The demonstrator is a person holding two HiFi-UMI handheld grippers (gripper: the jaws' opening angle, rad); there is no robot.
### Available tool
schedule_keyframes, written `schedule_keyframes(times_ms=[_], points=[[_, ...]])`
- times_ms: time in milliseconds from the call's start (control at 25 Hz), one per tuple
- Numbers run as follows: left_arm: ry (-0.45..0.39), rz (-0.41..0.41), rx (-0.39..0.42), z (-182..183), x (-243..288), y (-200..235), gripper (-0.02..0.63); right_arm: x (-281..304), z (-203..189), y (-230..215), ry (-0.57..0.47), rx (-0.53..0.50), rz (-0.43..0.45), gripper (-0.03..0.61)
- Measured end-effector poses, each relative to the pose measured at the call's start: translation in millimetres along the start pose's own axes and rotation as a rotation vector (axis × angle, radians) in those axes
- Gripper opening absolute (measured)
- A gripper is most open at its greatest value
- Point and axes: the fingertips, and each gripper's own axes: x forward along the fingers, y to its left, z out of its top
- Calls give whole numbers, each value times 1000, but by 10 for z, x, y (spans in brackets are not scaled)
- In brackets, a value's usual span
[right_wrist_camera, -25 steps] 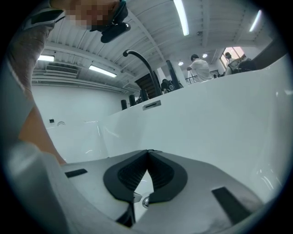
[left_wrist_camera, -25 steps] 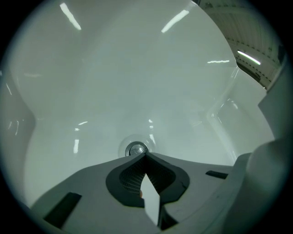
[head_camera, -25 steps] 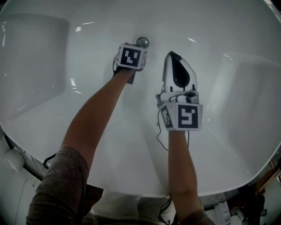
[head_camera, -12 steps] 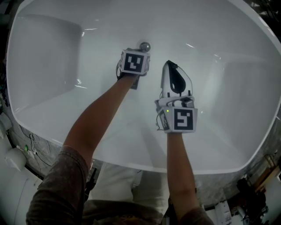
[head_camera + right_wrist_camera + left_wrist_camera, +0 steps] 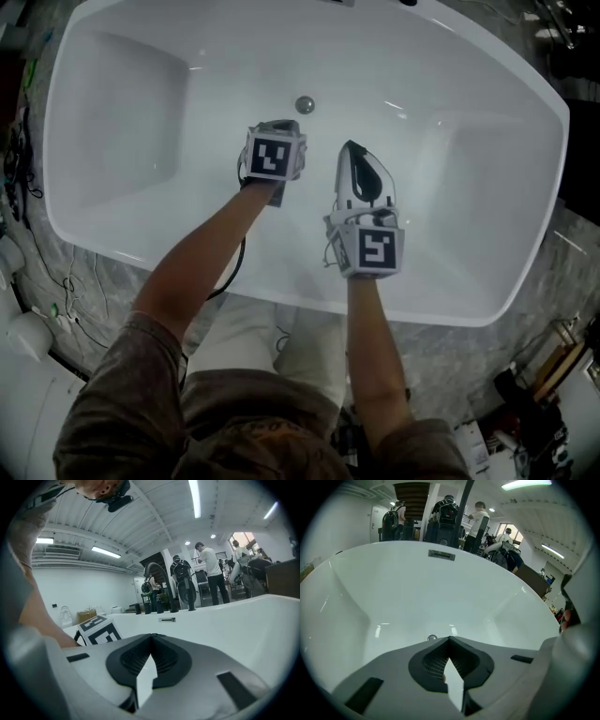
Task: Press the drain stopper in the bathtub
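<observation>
The round metal drain stopper (image 5: 304, 104) sits in the floor of the white bathtub (image 5: 141, 112), near the far wall. My left gripper (image 5: 281, 127) hangs above the tub a little nearer than the stopper, and its marker cube hides most of its jaws. In the left gripper view the jaws meet at their tips, left gripper (image 5: 449, 638) shut on nothing, and the stopper (image 5: 432, 638) shows just beyond them. My right gripper (image 5: 350, 146) is to the right, also shut and empty, with its tips touching in the right gripper view (image 5: 151, 634).
An overflow plate (image 5: 441, 555) is set high in the tub's far wall. The tub's near rim (image 5: 281, 295) lies under my forearms. Cables (image 5: 56, 291) trail on the floor at left. Several people (image 5: 208, 571) stand beyond the tub, beside a dark faucet (image 5: 157, 585).
Both grippers have drawn back from the drain towards the near rim, the left one off the stopper. The head camera has risen, so the whole tub shows.
</observation>
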Motion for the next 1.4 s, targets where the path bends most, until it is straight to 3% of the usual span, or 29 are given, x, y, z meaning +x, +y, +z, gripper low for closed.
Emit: schedule_keyframes(times_ms=[520,720,1040,1400], points=[[-71,-19,11,401,-1667,-379,3,-770,951,518,38,34,-40,0],[-103,-39,28,529,-2249,-516,3,-961,1341,785,-25,28,-17,0],[-197,-59,99,694,-3111,-690,3,-1354,1643,1154,-11,45,1,0],[-298,-140,193,739,-3951,-1049,3,-1720,2061,1424,-37,42,29,0]])
